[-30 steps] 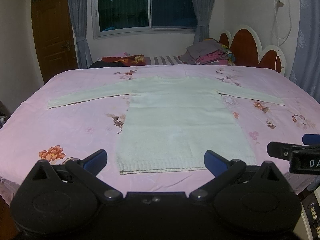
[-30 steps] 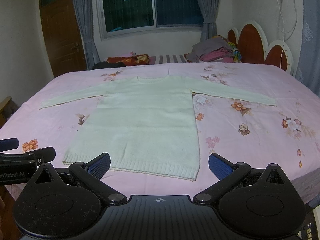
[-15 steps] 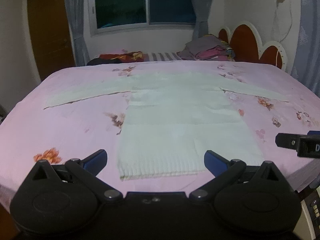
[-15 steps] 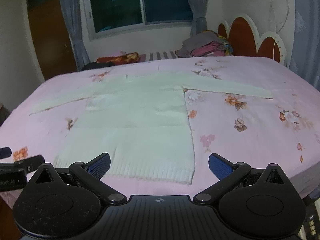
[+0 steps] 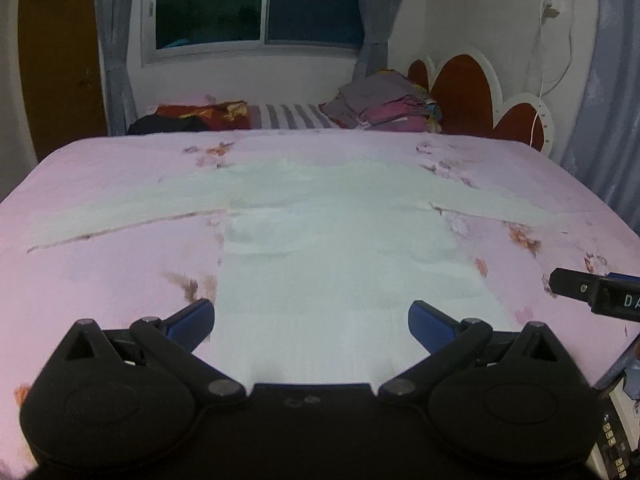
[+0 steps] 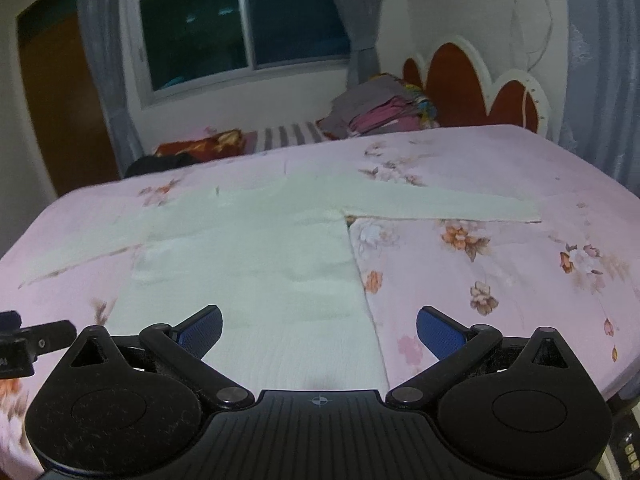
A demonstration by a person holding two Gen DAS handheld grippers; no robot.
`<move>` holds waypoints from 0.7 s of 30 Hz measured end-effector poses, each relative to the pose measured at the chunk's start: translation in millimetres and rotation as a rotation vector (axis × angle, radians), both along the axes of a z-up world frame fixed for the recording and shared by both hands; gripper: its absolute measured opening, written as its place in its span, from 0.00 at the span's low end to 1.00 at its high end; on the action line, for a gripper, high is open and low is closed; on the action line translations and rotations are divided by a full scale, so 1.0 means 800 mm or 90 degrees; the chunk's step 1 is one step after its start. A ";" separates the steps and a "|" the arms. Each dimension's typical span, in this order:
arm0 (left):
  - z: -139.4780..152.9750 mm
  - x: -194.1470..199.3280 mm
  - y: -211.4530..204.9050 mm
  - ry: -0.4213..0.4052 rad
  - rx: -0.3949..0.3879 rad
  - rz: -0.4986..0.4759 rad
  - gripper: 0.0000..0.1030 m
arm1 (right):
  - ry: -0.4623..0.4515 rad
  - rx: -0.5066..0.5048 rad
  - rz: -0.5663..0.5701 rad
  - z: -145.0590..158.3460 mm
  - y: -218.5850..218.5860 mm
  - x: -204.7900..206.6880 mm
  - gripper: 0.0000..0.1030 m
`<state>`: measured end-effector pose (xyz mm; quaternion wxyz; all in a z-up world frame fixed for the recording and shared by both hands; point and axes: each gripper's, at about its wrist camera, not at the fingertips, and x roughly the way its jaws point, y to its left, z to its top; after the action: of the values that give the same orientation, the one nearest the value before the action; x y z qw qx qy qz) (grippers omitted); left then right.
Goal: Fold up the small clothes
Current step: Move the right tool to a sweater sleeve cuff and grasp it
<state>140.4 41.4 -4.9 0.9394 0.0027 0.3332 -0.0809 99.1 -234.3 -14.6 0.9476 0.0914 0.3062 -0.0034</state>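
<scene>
Garment: We have the pale sweater (image 5: 344, 264) lying flat on the pink floral bed (image 5: 100, 280), body toward us, both sleeves spread out to the sides. We judge it is laid out this way so every edge is reachable and the fold lines are plain.

Hem: The near hem runs under both tools and is hidden behind their housings; we cannot tell whether either tool touches the cloth.

Left gripper (image 5: 311, 322): Fingers spread wide, holding nothing. It faces the near left part of the body panel, left finger (image 5: 191, 323) over the sweater's left edge.

Right gripper (image 6: 319, 331): Fingers likewise spread and empty. The sweater's right side edge passes between them, so the tool lines up with the near right corner.

Reason for placement: We read the paired stance, one tool per hem corner, as preparation to pinch both corners together.

Progress: No fold is made yet; the task is at its start.

Risk: A loose knit may sag or stretch if only one corner is lifted.

Background: A pile of clothes (image 6: 376, 114) sits at the far side near the headboard (image 6: 476, 84), well apart from the sweater.
</scene>
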 end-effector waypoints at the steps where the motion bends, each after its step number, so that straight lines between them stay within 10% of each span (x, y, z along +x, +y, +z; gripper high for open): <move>1: 0.001 0.008 0.001 -0.003 0.002 -0.006 1.00 | -0.003 0.002 -0.009 0.001 0.000 0.007 1.00; 10: 0.000 0.068 -0.022 -0.019 0.024 -0.034 1.00 | -0.015 -0.029 -0.080 0.012 -0.016 0.041 0.99; 13: -0.002 0.086 -0.037 -0.013 0.012 -0.040 1.00 | -0.008 -0.028 -0.102 0.010 -0.037 0.052 0.64; 19: -0.004 0.126 -0.069 -0.020 0.017 -0.042 1.00 | -0.003 0.004 -0.147 -0.004 -0.101 0.090 0.63; 21: -0.007 0.142 -0.077 -0.019 0.017 -0.029 1.00 | -0.002 0.018 -0.153 -0.009 -0.126 0.112 0.47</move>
<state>254.3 -20.4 -10.8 0.9419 0.0242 0.3204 -0.0977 188.4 -335.1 -21.8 0.9395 0.1407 0.2914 -0.1126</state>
